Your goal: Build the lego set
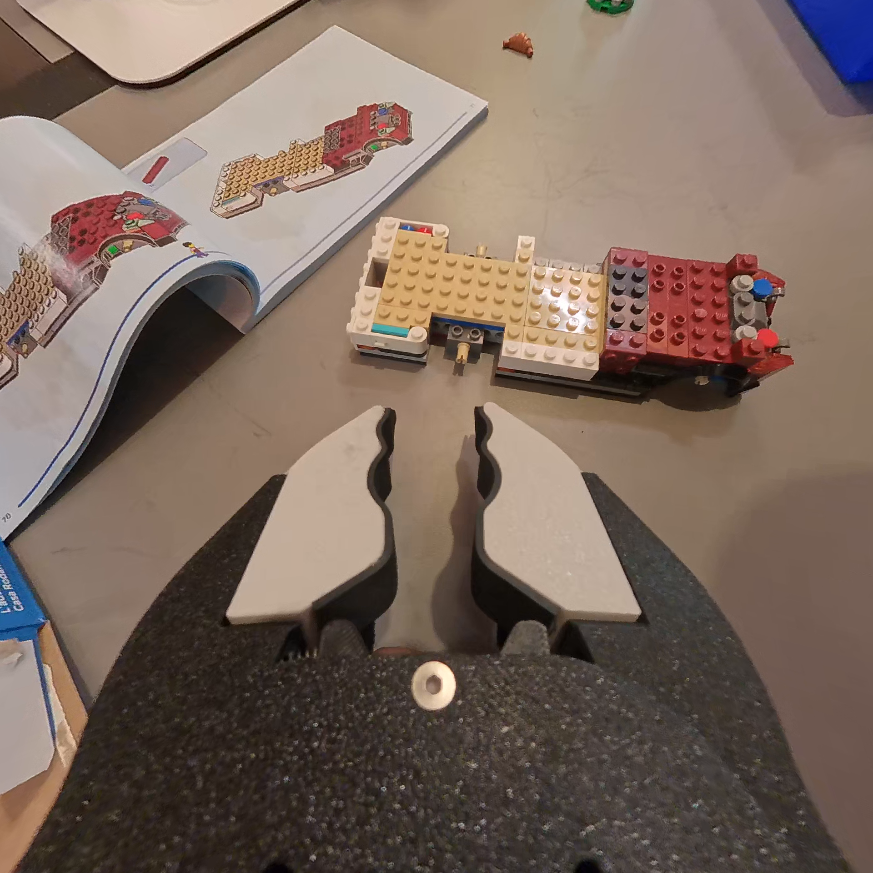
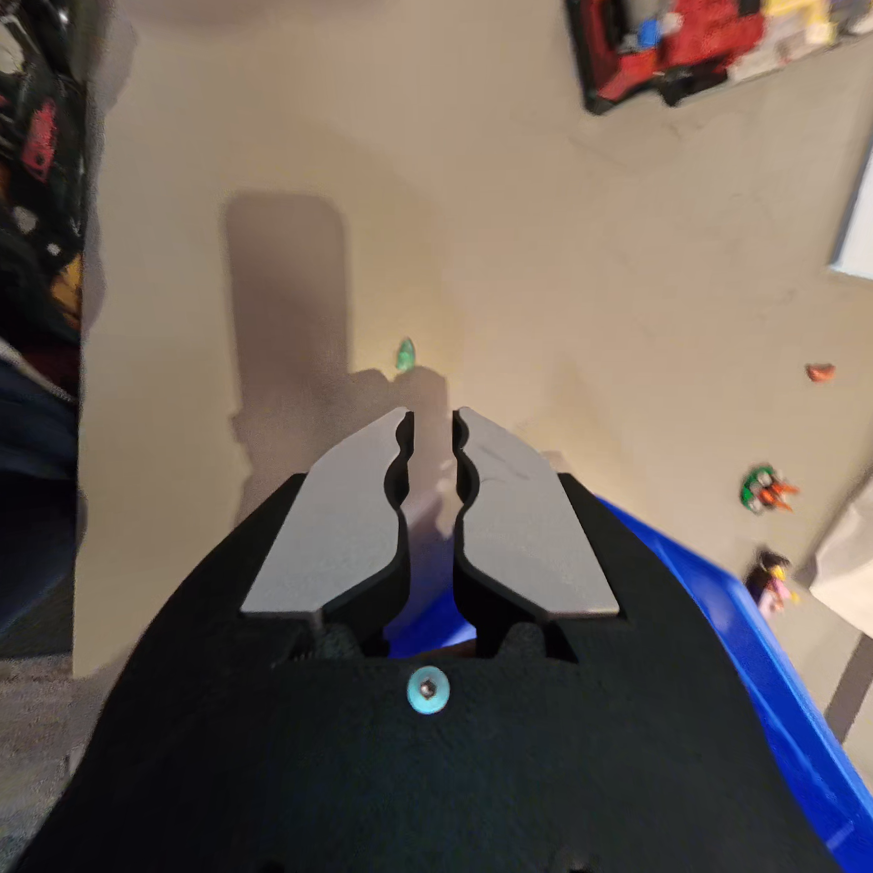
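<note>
brick truck model sits part-built on the table, just ahead of the released, empty left tongs; right tongs gape empty near a green piece.

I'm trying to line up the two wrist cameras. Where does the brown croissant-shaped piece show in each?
Left wrist view: croissant piece, top centre, on the table beyond the brick vehicle.
Right wrist view: croissant piece, right edge, mid-height.
Shared landmark: the brick vehicle, top right there.
</note>
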Motion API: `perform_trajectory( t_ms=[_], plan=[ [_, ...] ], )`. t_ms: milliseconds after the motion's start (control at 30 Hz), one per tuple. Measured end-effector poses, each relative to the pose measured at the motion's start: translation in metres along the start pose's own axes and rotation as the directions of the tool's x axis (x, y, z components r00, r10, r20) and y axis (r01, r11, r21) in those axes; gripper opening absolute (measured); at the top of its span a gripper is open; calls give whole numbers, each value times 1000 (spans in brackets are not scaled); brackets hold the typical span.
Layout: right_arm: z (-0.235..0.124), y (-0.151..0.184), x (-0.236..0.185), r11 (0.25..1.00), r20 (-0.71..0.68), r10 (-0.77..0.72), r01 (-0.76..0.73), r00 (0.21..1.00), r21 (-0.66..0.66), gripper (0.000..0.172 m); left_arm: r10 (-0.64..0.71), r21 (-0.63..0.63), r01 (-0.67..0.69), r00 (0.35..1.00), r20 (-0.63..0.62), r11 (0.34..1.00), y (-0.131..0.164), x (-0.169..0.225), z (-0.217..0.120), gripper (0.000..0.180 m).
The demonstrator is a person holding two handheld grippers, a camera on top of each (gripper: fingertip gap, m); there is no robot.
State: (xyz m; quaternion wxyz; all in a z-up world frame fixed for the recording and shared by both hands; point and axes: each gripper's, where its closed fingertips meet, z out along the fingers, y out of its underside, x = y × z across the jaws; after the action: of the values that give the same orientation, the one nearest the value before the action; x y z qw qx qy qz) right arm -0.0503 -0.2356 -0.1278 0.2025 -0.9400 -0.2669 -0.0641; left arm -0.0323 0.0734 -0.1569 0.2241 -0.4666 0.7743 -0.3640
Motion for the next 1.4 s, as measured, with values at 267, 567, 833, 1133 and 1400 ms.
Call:
perform_trajectory(
  t_ms=[267, 567, 833, 1133, 1400],
  plan=[
    [-49, 80, 57, 984, -64, 176, -176, 982, 8, 17, -33, 3, 33, 999, -25, 999, 0, -1, 0, 33],
    [2, 103, 46, 995, 157, 92, -86, 983, -40, 17, -86, 11, 86, 996, -33, 996, -1, -6, -2, 32],
    [16, 102, 43, 997, 256, 50, -62, 965, 37, 17, -93, -33, 92, 995, -31, 995, 3, -8, 3, 31],
    [18, 107, 42, 1000, 230, 25, -25, 973, -6, 8, -89, -21, 88, 996, -28, 996, 1, -8, 1, 31],
    [-25, 97, 69, 999, -30, 38, -39, 999, -37, 8, -52, 12, 53, 998, -31, 999, -3, -4, -3, 31]
  ],
)
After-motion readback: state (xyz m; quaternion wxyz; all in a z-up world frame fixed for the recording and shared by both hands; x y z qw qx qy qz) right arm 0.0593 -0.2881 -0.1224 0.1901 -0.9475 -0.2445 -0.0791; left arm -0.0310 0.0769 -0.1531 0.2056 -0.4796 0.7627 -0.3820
